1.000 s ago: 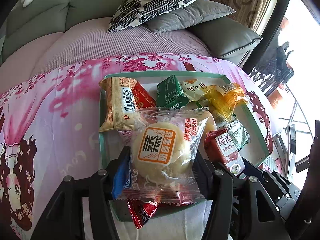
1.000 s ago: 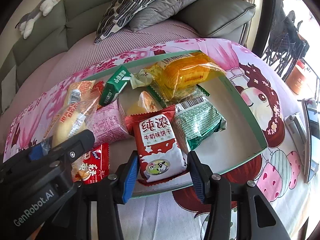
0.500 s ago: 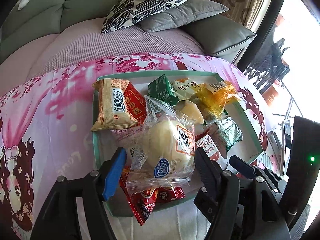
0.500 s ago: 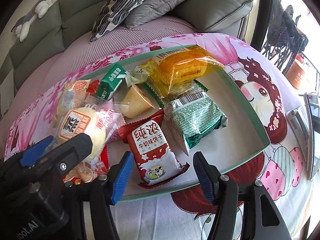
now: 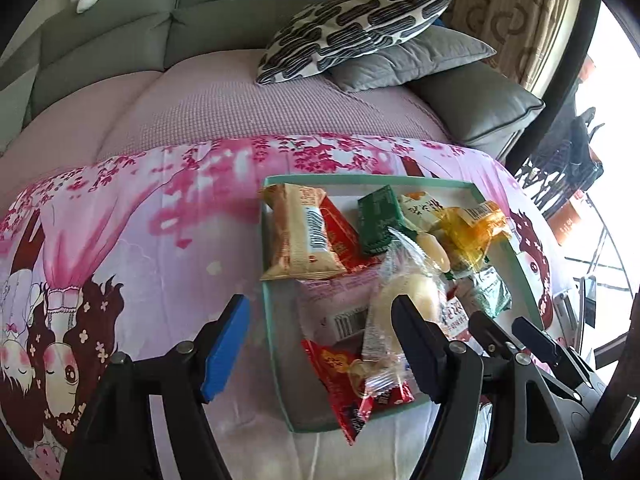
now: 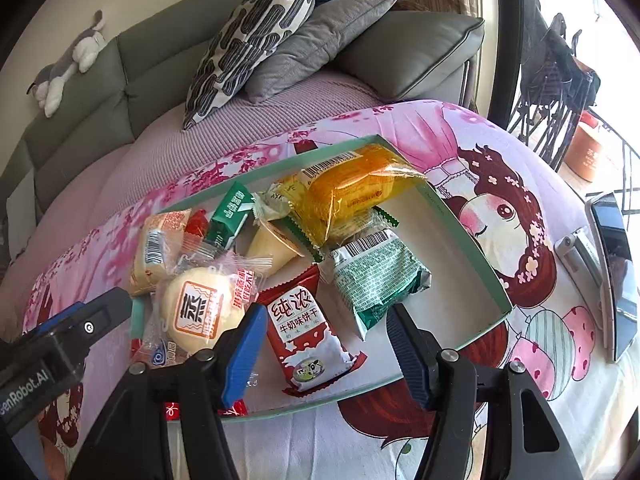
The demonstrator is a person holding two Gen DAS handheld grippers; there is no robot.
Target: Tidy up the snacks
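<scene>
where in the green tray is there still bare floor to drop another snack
Bare floor lies in the tray's right part, between the green packet, the orange packet and the right wall. The left and middle are crowded, around the bun and red biscuit pack.

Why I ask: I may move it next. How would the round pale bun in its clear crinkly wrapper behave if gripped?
The round pale bun in its clear crinkly wrapper looks soft, so it would probably squash under firm pads. The loose film ends seem floppy and may slip. Lying atop other packets in the green-rimmed tray, it could slide when nudged.
</scene>
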